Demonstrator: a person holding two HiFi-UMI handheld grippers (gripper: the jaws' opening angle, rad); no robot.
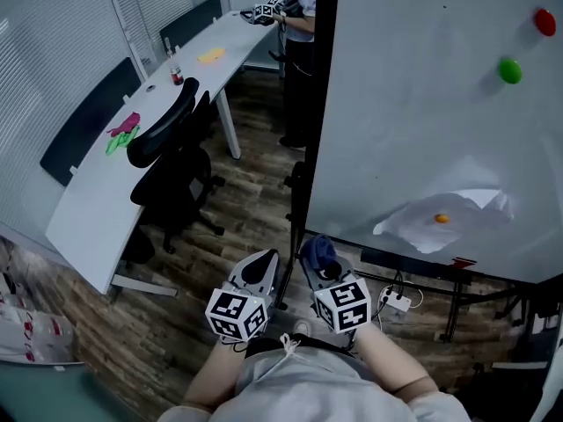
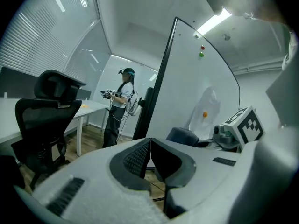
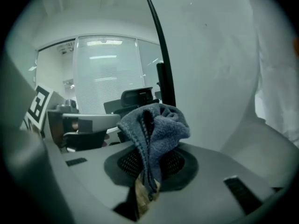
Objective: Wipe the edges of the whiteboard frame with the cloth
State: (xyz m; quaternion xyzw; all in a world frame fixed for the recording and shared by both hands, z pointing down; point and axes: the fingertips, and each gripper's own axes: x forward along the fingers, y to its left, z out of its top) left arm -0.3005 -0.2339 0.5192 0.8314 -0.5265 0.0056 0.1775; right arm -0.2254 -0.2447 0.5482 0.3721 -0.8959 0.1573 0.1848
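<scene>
The person's grey shirt (image 1: 299, 385) fills the bottom of the head view, with both forearms reaching forward and the two grippers held side by side, low over the wooden floor (image 1: 255, 200).

The right gripper (image 1: 318, 258) is clamped on a bunched blue-grey cloth (image 3: 156, 129). The cloth stands up out of the jaws in a crumpled fold, and a small tan tag hangs down between them. Just ahead of this gripper and to its left, the black frame (image 1: 318, 104) of the whiteboard (image 1: 422, 104) rises almost straight up. I cannot tell whether the cloth touches the frame's foot or only sits close beside it.

The left gripper (image 2: 149, 141) is closed, its pads meeting at the tips with nothing between them. It sits just left of the frame's base, close beside the right gripper.

To the right of both grippers, the board's white face carries a red magnet (image 1: 544, 21), a green magnet (image 1: 509, 70) below it, and a crumpled sheet of paper (image 1: 444, 218) pinned by an orange magnet. A power strip (image 1: 396, 300) lies on the floor just right of the right gripper.

Left of the left gripper stands a black office chair (image 1: 167, 156), pushed against a long white desk (image 1: 97, 200). The desk carries a small bottle (image 1: 176, 69) and pink and green scraps (image 1: 123, 132). Far ahead, past the frame, another person (image 1: 299, 25) stands at the desk's end, holding marker-cubed grippers.
</scene>
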